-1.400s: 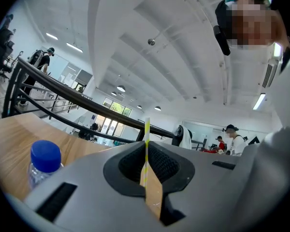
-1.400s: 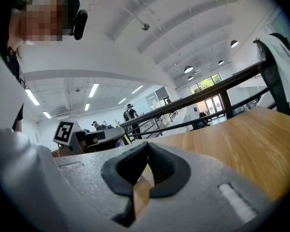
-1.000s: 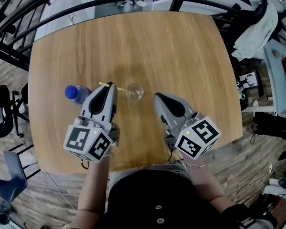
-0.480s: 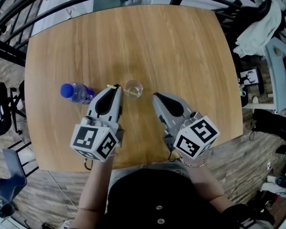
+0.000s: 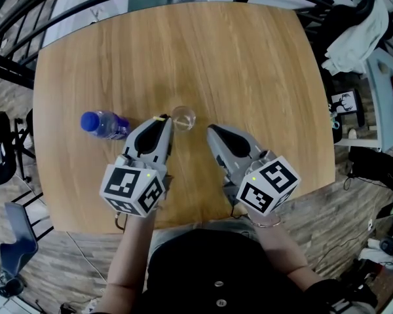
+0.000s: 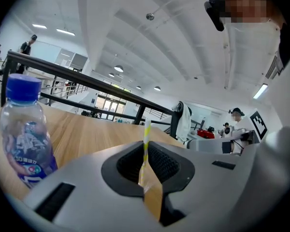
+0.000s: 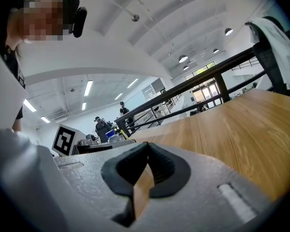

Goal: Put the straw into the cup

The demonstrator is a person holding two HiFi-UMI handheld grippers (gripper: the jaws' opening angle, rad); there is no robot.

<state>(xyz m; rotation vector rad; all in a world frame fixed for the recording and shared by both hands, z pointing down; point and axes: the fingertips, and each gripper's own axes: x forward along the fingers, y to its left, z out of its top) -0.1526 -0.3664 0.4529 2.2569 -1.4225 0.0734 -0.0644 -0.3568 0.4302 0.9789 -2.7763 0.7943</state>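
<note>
Head view showed the clear cup (image 5: 183, 118) standing on the wooden table (image 5: 249, 64), a little nearer the person than the middle of it. The left gripper (image 5: 162, 120) lay just left of the cup, its tip close to the rim. The right gripper (image 5: 209, 130) lay just right of the cup and slightly nearer the person. A blue-capped bottle (image 5: 103, 124) stood well to the left of the cup, beyond the left gripper. From here the straw (image 5: 158, 117) was only a pale sliver at the left gripper's tip, perhaps just short of the cup's rim; it was too small to be sure

Left gripper view had the jaws clamped on the yellow-and-white striped straw, which stood upright between the dark pads (image 6: 166, 166) and rose above them. The bottle filled the left side of this view

Right gripper view showed that gripper's jaws pressed together with nothing between them, and bare tabletop ahead
</note>
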